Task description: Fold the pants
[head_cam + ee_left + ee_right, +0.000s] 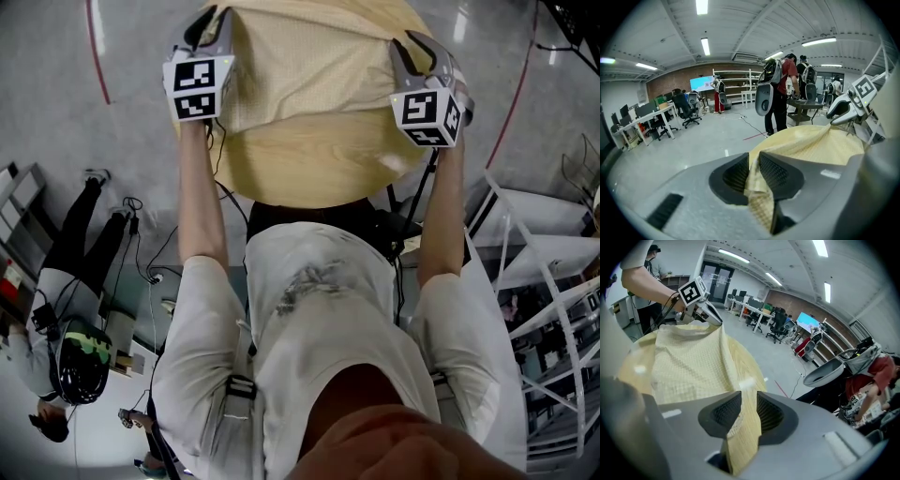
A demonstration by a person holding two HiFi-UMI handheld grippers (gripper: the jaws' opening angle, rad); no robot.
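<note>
Where pants [309,66] drape table [309,173], people [780,89], desks [640,123] beyond

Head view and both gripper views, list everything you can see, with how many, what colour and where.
pants: one, pale yellow, spread on the table, a corner at each gripper
table: one, round, light wood, in front of the person
bystander in red shirt: one, standing beyond the table
office chairs: several, dark, by the desks at the far wall
screen: one, lit blue, on the brick wall
left gripper: one, grey, jaws apart with pants cloth between them
right gripper: one, grey, jaws apart with pants cloth between them
</note>
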